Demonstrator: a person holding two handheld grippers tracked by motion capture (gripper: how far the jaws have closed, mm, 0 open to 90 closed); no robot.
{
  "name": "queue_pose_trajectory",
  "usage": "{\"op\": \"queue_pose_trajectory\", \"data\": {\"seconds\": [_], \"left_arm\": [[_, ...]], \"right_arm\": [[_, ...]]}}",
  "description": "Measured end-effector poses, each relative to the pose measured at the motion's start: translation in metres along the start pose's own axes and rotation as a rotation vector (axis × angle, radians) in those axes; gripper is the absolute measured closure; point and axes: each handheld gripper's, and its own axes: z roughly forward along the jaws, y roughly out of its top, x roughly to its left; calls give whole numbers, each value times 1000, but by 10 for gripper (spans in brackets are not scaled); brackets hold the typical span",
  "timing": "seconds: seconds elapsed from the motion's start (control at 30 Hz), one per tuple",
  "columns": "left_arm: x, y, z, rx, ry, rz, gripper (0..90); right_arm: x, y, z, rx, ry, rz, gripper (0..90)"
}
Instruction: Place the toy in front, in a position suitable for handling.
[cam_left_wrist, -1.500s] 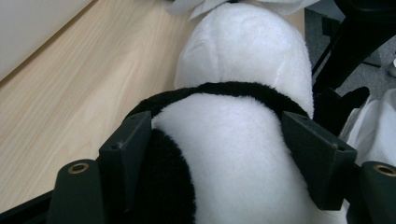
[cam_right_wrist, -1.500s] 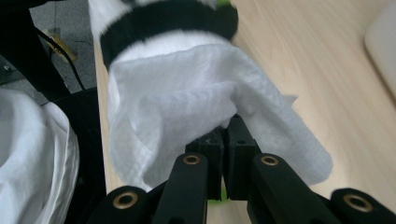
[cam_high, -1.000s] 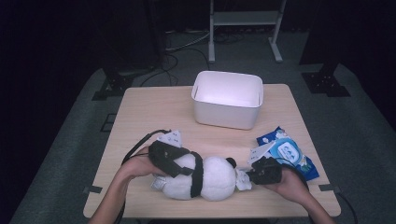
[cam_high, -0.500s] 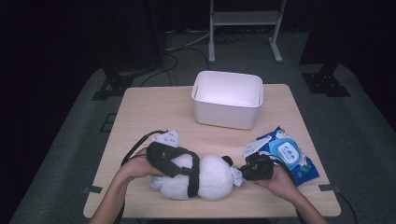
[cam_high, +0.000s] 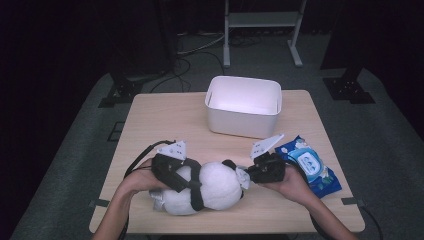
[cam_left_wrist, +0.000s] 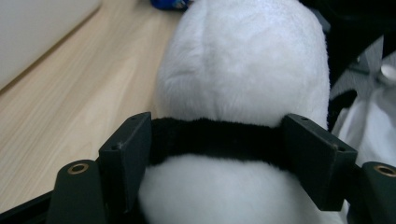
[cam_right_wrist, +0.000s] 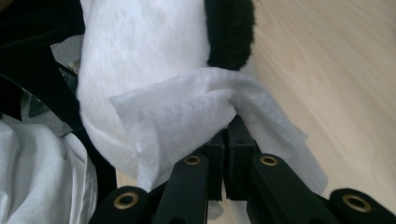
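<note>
Plush panda (cam_high: 212, 187): white, soft body with black bands and a black ear — lying on its side at the near edge of the table (cam_high: 165, 125), between the two hands.
Panda up close: in the left gripper view the pile is dense and fluffy, a black band running across the white body (cam_left_wrist: 243, 93).
Left gripper (cam_high: 175, 172): jaws spread around the panda's middle, pads pressed into the black band on both sides — clamped on the toy.
Wet wipe (cam_right_wrist: 187, 116): white, creased sheet, draped against the panda's head beside the black ear.
Right gripper (cam_right_wrist: 224, 154): jaws together, pinching a fold of the wet wipe, held at the panda's head end.
White bin (cam_high: 244, 105): rectangular tub at the far middle of the table, well apart from the panda; its visible inside looks bare.
Wipes pack (cam_high: 307, 162): blue packet with a white lid label, lying flat just right of the right hand.
</note>
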Motion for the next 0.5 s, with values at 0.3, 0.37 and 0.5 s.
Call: {"op": "queue_pose_trajectory", "data": {"seconds": [0.3,0.37,0.5], "left_arm": [[-2,-6,-20,-3,-6,15,316],[-2,-5,-20,-14,-23,36,347],[-2,-4,-16,-15,-41,50,350]], "right_arm": [[10,34,1,-13,16,-60,872],[10,39,0,-13,11,-64,872],[10,44,1,-12,14,-67,873]]}}
